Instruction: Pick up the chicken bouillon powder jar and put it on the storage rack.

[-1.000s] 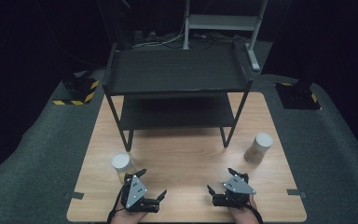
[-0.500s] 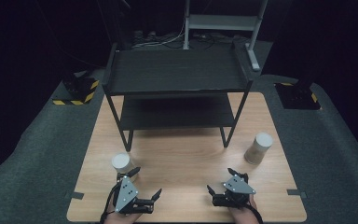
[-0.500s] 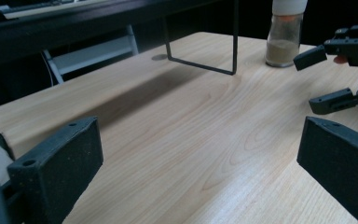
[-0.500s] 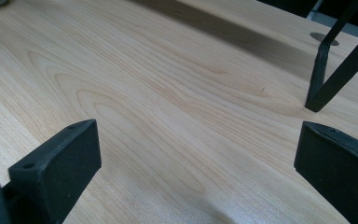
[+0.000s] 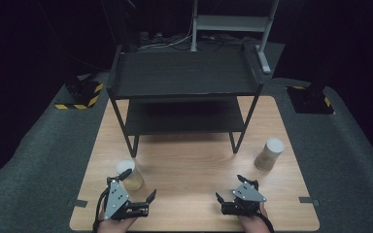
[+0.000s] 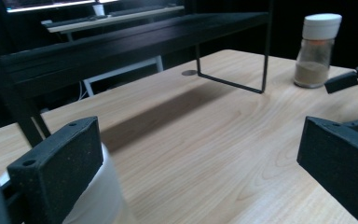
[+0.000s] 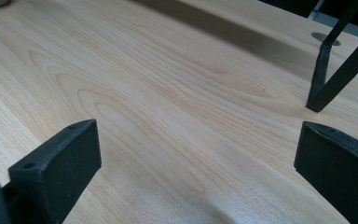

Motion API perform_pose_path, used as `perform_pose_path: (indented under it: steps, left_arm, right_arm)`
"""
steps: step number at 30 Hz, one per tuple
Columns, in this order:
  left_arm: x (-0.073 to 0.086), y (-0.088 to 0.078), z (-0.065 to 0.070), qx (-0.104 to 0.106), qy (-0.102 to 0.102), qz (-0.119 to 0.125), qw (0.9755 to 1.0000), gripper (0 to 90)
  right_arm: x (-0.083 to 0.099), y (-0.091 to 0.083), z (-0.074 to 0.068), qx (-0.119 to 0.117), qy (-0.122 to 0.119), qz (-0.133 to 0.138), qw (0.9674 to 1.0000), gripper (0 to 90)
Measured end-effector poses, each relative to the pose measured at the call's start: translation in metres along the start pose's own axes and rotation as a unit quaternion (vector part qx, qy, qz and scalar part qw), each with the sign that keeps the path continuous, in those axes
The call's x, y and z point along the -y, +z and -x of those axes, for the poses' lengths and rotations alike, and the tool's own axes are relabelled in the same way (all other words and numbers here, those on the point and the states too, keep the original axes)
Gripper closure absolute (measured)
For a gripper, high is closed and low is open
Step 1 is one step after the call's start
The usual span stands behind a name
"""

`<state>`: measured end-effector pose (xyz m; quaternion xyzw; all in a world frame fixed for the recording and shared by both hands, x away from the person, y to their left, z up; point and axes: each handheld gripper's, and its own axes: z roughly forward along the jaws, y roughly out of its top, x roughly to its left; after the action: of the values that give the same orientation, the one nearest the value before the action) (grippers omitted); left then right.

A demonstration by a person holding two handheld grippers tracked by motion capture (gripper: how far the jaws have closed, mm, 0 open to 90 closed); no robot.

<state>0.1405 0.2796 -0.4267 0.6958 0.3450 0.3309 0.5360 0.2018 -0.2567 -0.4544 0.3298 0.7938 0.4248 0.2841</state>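
So the nearest jar, white lid with tan stuff inside, stands upright on the near left part of the wooden table. The left gripper sits right beside it on the near side, jaws wide apart. In the left gripper view the white lid is up against the outside of the left-hand jaw; it looks like touching, but it's too blurry there to be sure. Nothing is between the jaws.

The right gripper is at the near right edge, jaws also spread apart, just bare wood between them.

A second jar of the same kind stands on the right side, well apart from both grippers. The black two-shelf rack takes up the far half of the table.
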Motion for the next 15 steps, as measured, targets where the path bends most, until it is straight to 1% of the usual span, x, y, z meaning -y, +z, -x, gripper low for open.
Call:
perform_pose_path:
  steps: [3, 4, 5, 6, 7, 9, 15]
  left_arm:
    - [0.0002, -0.0017, -0.0012, -0.005, -0.002, 0.002, 1.0, 0.4]
    - [0.0002, -0.0033, -0.0024, -0.011, -0.003, 0.003, 0.9999, 0.4]
    - [0.0002, -0.0033, -0.0024, -0.011, -0.003, 0.003, 0.9999, 0.4]
    - [0.0007, -0.0048, -0.0038, -0.018, -0.007, 0.005, 0.9998, 0.4]
    - [0.0007, -0.0048, -0.0038, -0.018, -0.007, 0.005, 0.9998, 0.4]
    - [0.0021, -0.0056, -0.0044, -0.027, -0.009, 0.005, 0.9996, 0.4]
    - [0.0063, -0.0038, -0.0075, -0.045, -0.014, -0.004, 0.9989, 0.4]
  right_arm:
    - [0.0, 0.0001, 0.0001, 0.0, -0.001, 0.0, 1.0, 0.0]
    - [0.0, 0.0001, 0.0002, 0.0, -0.001, 0.0, 1.0, 0.0]
    - [0.0, 0.0001, 0.0002, 0.0, -0.001, 0.0, 1.0, 0.0]
    - [-0.0001, 0.0002, 0.0001, 0.0, -0.001, 0.0, 1.0, 0.0]
    - [-0.0001, 0.0002, 0.0001, 0.0, -0.001, 0.0, 1.0, 0.0]
    - [0.0, 0.0, 0.0, 0.0, 0.0, 0.0, 1.0, 0.0]
    - [0.0001, 0.0002, 0.0001, 0.0, -0.002, 0.0, 1.0, 0.0]
